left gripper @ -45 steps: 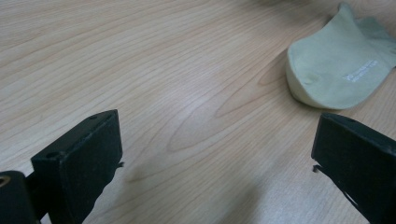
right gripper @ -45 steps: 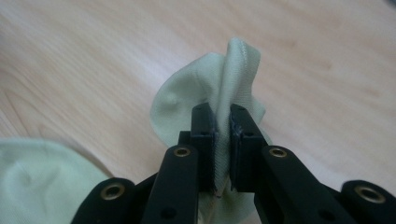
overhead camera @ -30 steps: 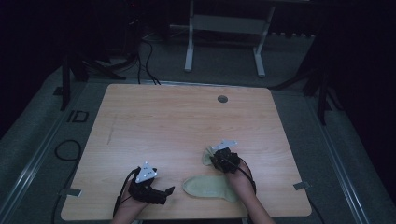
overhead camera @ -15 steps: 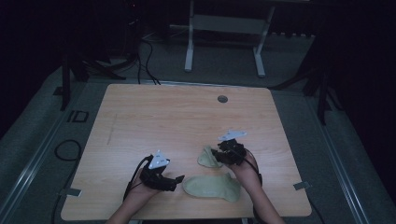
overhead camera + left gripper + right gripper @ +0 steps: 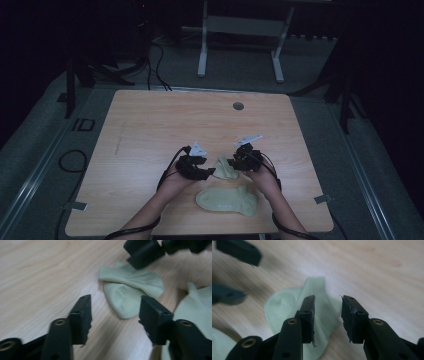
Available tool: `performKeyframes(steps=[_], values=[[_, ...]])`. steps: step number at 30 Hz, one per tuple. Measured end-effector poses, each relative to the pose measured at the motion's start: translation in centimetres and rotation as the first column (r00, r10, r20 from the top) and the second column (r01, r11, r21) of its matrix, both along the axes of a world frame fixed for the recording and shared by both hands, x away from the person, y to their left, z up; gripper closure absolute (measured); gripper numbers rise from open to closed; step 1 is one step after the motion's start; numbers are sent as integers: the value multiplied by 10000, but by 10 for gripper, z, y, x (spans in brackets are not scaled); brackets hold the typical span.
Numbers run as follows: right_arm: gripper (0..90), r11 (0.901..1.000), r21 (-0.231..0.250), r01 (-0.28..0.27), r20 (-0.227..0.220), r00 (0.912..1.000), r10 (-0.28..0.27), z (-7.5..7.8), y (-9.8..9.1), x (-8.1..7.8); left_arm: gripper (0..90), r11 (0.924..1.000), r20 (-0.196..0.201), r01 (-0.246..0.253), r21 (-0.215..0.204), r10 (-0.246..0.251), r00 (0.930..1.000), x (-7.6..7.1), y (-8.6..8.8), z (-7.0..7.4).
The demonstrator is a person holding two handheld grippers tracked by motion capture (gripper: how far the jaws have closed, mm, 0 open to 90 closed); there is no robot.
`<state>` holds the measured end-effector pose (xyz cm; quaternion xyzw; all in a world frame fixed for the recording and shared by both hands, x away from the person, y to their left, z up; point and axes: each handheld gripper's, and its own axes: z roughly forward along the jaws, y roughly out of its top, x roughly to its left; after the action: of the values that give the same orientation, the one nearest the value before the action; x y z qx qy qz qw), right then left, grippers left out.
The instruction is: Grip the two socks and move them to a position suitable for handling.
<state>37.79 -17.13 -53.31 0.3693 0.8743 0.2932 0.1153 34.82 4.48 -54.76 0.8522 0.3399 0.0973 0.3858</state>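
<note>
Wooden counter (image 5: pixel 150 125) holds two green socks. Crumpled sock (image 5: pixel 226 169) lies between both released grippers, left gripper (image 5: pixel 209 173) at its 9 o'clock, right gripper (image 5: pixel 233 163) at 3; their jaws have just been closing. Flat sock (image 5: pixel 227 199) waits at 6. A weak pinch could let it slip.

A big wooden table (image 5: pixel 150 130) is sitting under everything. A small round grey cap (image 5: pixel 238 106) is sitting in the table top, far past the fingers. Behind the table, a white metal stand (image 5: pixel 240 40) is standing on the grey floor, and black cables (image 5: pixel 155 60) are lying nearby.
</note>
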Motion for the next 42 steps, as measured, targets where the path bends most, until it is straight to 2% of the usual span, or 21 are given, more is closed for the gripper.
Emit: performKeyframes(steps=[2, 4, 9, 12, 17, 21, 23, 24, 27, 30, 33, 37, 42], values=[[649, 9995, -301, -31, -4, 10000, 31, -6, 1, 0, 513, 10000, -83, 29, 85, -28, 10000, 4, -5, -4], [702, 9989, -462, 2, -39, 10000, -3, -9, 2, 0, 554, 9998, -170, 122, 180, -119, 9998, 8, -8, -7], [784, 9988, -470, -129, -14, 9999, 129, -11, 2, -2, 620, 9987, -258, 352, 378, -342, 9991, 12, -16, -13], [803, 9984, -537, -169, 26, 9999, 170, -12, 3, -3, 676, 9989, -313, 393, 261, -385, 9988, 12, -19, -15], [820, 9992, -381, -82, 68, 9999, 85, -13, 2, -4, 855, 9986, -370, 459, 260, -449, 9983, 12, -24, -15], [831, 9995, -294, -81, 69, 9999, 83, -9, 0, -5, 871, 9996, -267, 278, 102, -276, 9993, 10, -22, -11], [832, 10000, -69, -24, 194, 9998, 25, -3, -3, -7, 874, 9997, -232, 243, 39, -242, 9994, 10, -20, -9], [834, 10000, 66, 8, 273, 9996, -10, 2, -5, -9, 874, 9997, -177, 173, -152, -176, 9997, 8, -15, -3], [837, 9994, 327, 103, 558, 9984, -121, 16, -13, -14, 874, 9999, 107, 116, 41, -116, 9999, 4, -7, 8], [837, 9974, 670, 259, 818, 9962, -314, 32, -25, -19, 874, 10000, 227, -30, 54, 29, 9997, 2, 3, 17], [837, 9955, 864, 398, 921, 9946, -477, 40, -38, -25, 874, 9998, 244, -146, 115, 143, 9996, 0, 12, 21], [837, 9942, 847, 669, 813, 9940, -738, 37, -53, -31, 873, 9997, 70, -19, 235, 17, 10000, -2, 18, 17], [836, 9930, 758, 908, 295, 9952, -933, 19, -65, -30, 872, 9995, -101, 3, 319, 0, 9999, -2, 17, 7]])
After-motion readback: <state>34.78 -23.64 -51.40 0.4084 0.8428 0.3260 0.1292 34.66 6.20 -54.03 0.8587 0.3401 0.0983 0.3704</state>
